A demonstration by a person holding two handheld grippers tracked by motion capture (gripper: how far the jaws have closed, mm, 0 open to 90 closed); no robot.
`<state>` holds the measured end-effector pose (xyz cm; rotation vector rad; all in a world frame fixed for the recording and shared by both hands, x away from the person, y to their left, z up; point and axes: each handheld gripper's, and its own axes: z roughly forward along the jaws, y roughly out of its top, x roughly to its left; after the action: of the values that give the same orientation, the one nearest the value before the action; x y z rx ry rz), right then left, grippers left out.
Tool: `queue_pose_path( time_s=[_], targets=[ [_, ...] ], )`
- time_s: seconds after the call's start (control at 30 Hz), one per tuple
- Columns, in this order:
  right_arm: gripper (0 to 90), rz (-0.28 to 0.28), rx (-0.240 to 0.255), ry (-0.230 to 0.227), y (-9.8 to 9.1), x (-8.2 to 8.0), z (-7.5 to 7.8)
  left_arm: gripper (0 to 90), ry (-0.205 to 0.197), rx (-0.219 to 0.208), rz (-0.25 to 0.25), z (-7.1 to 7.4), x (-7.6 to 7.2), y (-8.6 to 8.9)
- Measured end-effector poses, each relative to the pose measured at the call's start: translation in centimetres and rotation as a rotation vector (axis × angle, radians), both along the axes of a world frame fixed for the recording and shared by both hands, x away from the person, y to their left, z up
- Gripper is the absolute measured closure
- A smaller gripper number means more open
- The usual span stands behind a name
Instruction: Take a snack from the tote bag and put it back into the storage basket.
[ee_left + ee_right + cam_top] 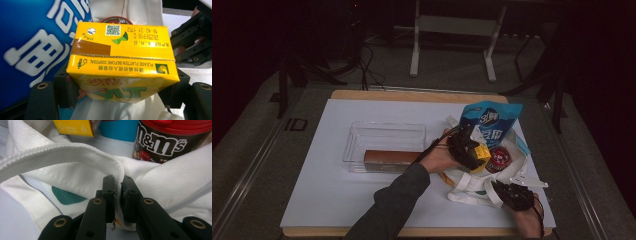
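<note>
My left gripper is shut on a yellow drink carton, holding it over the mouth of a white cloth bag. The carton hangs between a blue snack packet and a brown M&M's tub with a red lid that lies inside the bag. At the bag's near edge my right gripper is shut on the white hem, pinching the fabric between its pads. That right gripper sits near the table's front right corner.
A clear plastic bin stands left of the bag with a long brown box in it. Everything rests on a white mat over a wooden table. A white frame stands on the floor behind.
</note>
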<state>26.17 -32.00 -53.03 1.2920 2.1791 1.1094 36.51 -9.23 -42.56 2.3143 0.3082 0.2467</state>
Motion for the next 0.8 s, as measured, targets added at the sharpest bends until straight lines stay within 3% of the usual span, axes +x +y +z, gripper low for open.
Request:
queue_pose_path(
  time_s=[0.8],
  targets=[
    [82.6,0.002,0.000,-0.002,0.0,0.0,0.0,29.2,0.004,-0.034,0.009,2.0,-1.1,1.8]
  ],
)
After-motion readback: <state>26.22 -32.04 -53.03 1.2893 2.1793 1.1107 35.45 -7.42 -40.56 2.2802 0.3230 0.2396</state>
